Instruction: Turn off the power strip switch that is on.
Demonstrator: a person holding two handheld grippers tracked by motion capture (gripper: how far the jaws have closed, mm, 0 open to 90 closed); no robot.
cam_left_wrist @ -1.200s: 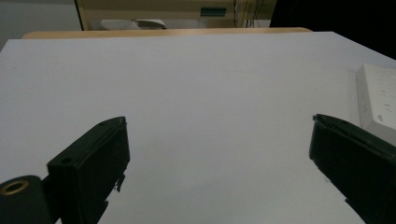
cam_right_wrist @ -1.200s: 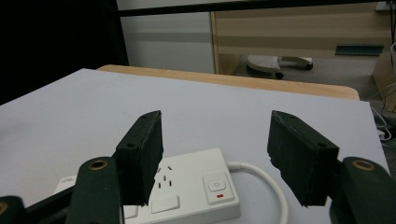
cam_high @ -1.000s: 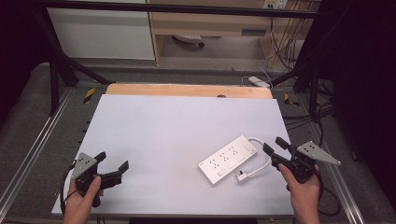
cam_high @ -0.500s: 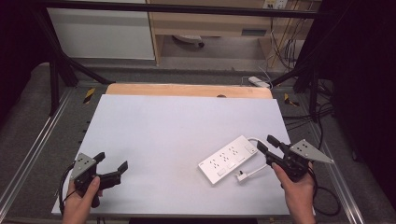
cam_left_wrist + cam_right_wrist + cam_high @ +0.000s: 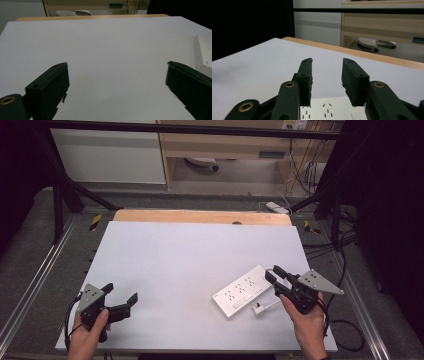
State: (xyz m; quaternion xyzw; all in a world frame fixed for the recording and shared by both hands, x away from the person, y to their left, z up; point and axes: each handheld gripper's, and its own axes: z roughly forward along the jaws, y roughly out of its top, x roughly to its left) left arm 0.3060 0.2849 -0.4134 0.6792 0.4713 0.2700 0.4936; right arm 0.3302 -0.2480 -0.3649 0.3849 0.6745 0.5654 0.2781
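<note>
A white power strip [image 5: 243,290] lies at an angle on the white table [image 5: 190,255], right of the middle; its white plug [image 5: 258,308] and short cable rest beside its near end. My right gripper [image 5: 275,274] hovers at the strip's far right end, jaws a small way apart with nothing between them. In the right gripper view the gripper [image 5: 327,61] looks over the strip's sockets [image 5: 328,110]. My left gripper [image 5: 120,293] rests open at the near left, far from the strip. The left gripper view has its jaws [image 5: 116,67] wide apart and the power strip [image 5: 203,53] at the right edge.
A wooden strip [image 5: 200,216] runs along the table's far edge. Metal rails [image 5: 30,285] flank both sides. A black cable [image 5: 345,330] trails off the near right corner. Beyond the table stand a wooden cabinet [image 5: 225,142] and loose wires [image 5: 300,165].
My right gripper has moved left and a little forward, up to the power strip's right end, with its jaws closer together. The left gripper has stayed put.
</note>
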